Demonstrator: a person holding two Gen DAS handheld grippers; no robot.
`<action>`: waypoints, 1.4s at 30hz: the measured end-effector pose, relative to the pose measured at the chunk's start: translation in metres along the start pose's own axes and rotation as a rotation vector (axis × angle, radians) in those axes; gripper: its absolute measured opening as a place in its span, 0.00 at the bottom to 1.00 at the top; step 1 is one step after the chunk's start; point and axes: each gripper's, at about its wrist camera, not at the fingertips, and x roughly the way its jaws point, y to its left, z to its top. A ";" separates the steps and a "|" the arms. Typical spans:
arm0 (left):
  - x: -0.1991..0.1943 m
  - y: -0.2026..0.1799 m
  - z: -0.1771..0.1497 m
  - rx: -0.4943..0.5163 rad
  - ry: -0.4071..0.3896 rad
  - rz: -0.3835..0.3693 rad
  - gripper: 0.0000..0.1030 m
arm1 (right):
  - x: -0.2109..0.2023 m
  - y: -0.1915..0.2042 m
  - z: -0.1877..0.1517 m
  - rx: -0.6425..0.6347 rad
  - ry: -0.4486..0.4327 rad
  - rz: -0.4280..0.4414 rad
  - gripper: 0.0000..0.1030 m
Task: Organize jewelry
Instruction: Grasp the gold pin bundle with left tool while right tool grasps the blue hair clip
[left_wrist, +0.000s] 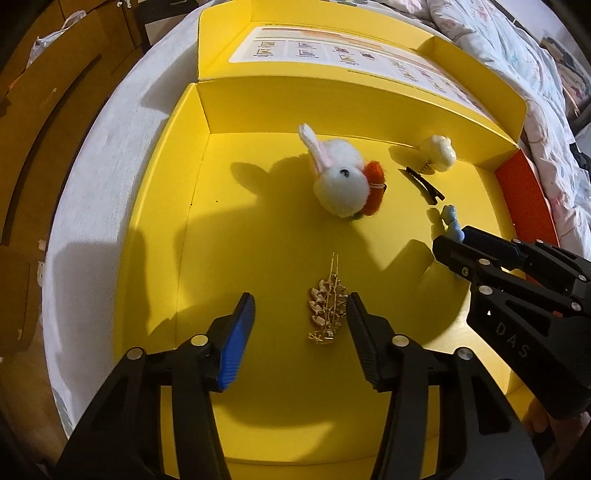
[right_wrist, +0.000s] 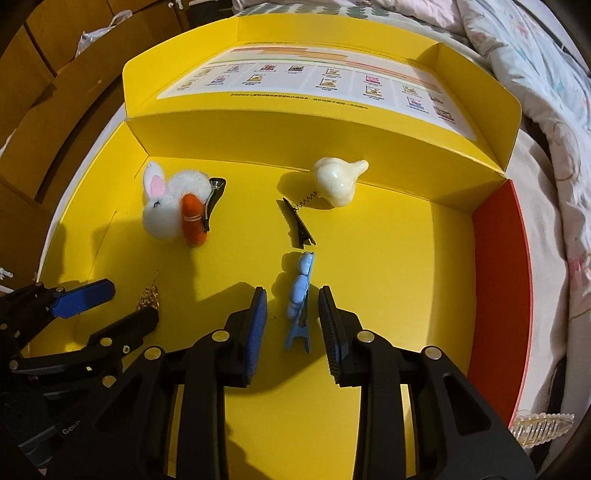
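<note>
Both grippers are inside a yellow box (left_wrist: 266, 424). My left gripper (left_wrist: 301, 306) is open, its fingers either side of a gold leaf hair clip (left_wrist: 327, 310) that lies on the box floor; the clip shows partly in the right wrist view (right_wrist: 149, 299). My right gripper (right_wrist: 293, 299) is open around a light blue hair clip (right_wrist: 301, 295), also lying flat; it shows in the left wrist view (left_wrist: 450, 221) beside the right gripper (left_wrist: 456, 242). A white bunny clip with an orange carrot (left_wrist: 343, 177) (right_wrist: 173, 206) and a cream clip on a black clasp (right_wrist: 338, 181) (left_wrist: 439, 151) lie further back.
The box's open lid (right_wrist: 314, 81) with a printed sheet stands at the back; its right wall (right_wrist: 502, 266) is orange-red. A clear comb-like hair clip (right_wrist: 543, 428) lies outside the box at right. Bedding (right_wrist: 546, 92) lies to the right, wooden furniture (left_wrist: 44, 140) to the left.
</note>
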 end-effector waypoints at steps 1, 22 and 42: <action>0.000 0.000 0.000 0.000 -0.001 0.001 0.48 | 0.000 0.001 -0.001 -0.006 0.001 -0.011 0.27; -0.008 -0.003 0.001 -0.015 -0.013 -0.043 0.15 | -0.009 -0.023 0.001 0.064 0.014 0.051 0.12; -0.058 -0.009 -0.012 -0.016 -0.084 -0.117 0.15 | -0.062 -0.044 -0.007 0.143 -0.053 0.149 0.12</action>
